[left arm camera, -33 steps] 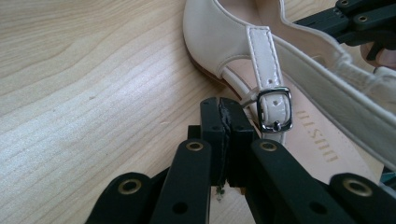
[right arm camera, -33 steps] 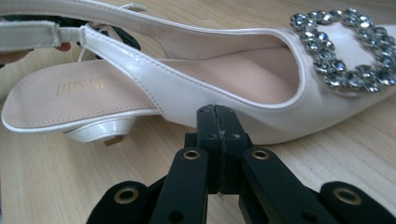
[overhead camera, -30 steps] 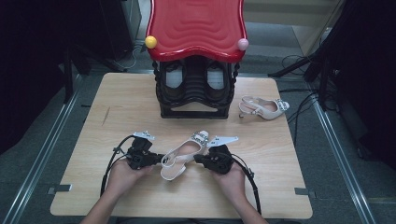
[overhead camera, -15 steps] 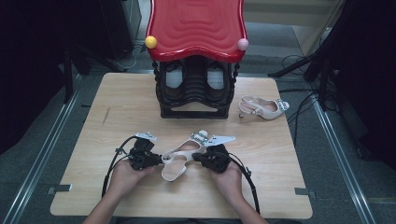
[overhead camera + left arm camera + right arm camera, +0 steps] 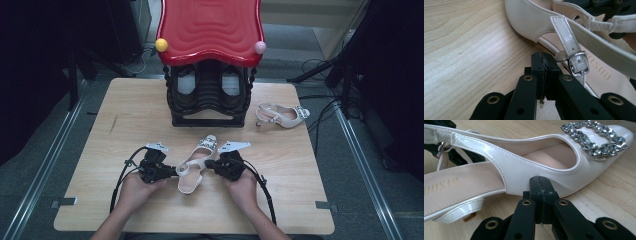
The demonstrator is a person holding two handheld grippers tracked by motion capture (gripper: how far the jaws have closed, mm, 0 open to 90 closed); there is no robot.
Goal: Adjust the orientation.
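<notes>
Shoe in hand: a white slingback shoe (image 5: 194, 166) lies on the wooden table (image 5: 125, 125), in the front middle part of it, between the two grippers; its toe points away from the person toward the rack, its heel end toward the person.
Toe: a rhinestone buckle (image 5: 596, 140) sits on top of the toe, seen close in the right gripper view.
Strap: a heel strap with a small metal buckle (image 5: 578, 63) runs along the shoe's left side, right in front of the left gripper's tips.
Insole: beige, with gold lettering, partly readable in both gripper views.
Left gripper (image 5: 172, 171): held in the person's left hand (image 5: 135, 187), pointing at the shoe's left side; jaws are together with nothing visible between them; tips lie just beside the strap buckle; whether they touch it I cannot tell.
Right gripper (image 5: 210, 163): held in the right hand (image 5: 245, 187), pointing at the shoe's right side; jaws are together, tips against or just short of the white side wall.
Second shoe (image 5: 282, 116): a matching white one lies at the table's far right, well apart.
Rack: a black shoe rack (image 5: 209, 97) stands at the far middle of the table, under a red wavy top (image 5: 210, 27) with a yellow ball (image 5: 161, 45) and a pink ball (image 5: 260, 47) at its front corners.
</notes>
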